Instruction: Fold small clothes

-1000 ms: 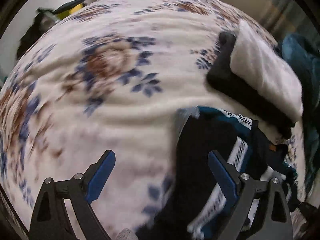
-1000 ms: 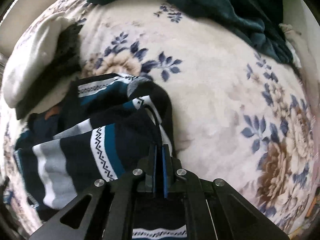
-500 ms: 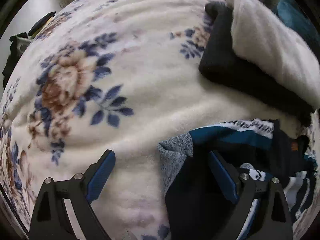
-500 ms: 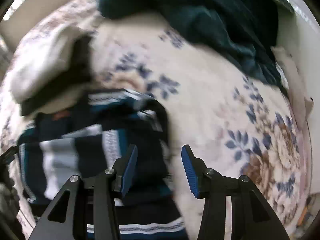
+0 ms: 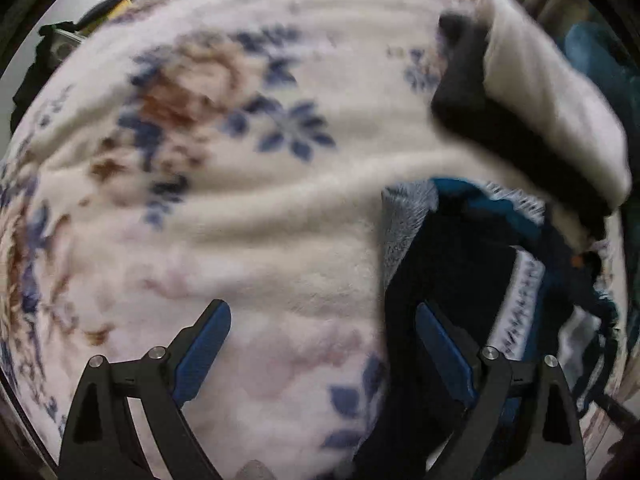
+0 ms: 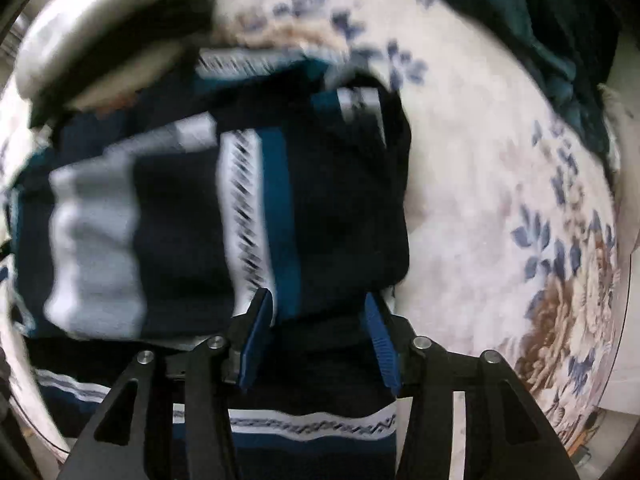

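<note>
A navy sweater (image 6: 320, 200) with teal, white and grey patterned bands lies bunched on the floral blanket (image 6: 480, 200). My right gripper (image 6: 318, 320) points down over its near part. Its jaws are opening, and dark fabric lies between the blue pads without being pressed. In the left wrist view the same sweater (image 5: 460, 272) sits at the right, a grey inner edge turned up. My left gripper (image 5: 324, 332) stands wide open over the blanket (image 5: 260, 220). Its right finger (image 5: 444, 356) hangs over the sweater's left edge, and nothing is held.
A folded white garment on a black one (image 5: 540, 112) lies just beyond the sweater, seen also as the stack (image 6: 100, 32). A teal garment (image 6: 540, 20) is heaped at the far side. Dark objects (image 5: 52, 48) sit off the blanket's left edge.
My right gripper went from shut on the sweater to open, letting the fabric go, and shifted over the garment. The left gripper stayed open while its view swung across the blanket.
</note>
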`<state>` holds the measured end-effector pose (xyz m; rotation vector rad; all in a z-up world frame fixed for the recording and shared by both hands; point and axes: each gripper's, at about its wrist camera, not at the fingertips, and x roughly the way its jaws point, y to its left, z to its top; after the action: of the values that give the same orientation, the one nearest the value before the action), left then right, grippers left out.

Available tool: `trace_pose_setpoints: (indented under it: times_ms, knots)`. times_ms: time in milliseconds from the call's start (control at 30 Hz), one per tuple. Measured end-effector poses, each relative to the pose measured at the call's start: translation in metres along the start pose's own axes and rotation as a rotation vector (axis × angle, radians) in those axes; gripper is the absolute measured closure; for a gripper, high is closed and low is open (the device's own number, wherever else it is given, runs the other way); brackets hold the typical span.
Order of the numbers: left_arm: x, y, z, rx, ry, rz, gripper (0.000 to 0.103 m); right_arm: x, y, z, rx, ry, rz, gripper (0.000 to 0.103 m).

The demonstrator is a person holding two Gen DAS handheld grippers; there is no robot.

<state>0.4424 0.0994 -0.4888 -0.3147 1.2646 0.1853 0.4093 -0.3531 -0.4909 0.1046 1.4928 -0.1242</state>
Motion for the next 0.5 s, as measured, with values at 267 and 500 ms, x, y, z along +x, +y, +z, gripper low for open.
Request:
trace_pose_setpoints:
  times_ms: [267, 500]
  knots:
    - [-0.013, 0.008, -0.054, -0.006, 0.011, -0.150, 0.057, -0.024, 0.118, 0.038, -0.175, 0.015, 0.258, 0.052]
    - [0.007, 0.005, -0.082, -0.044, 0.034, -0.217, 0.091, -0.031, 0.238, 0.071, -0.409, -0.029, 0.293, 0.052]
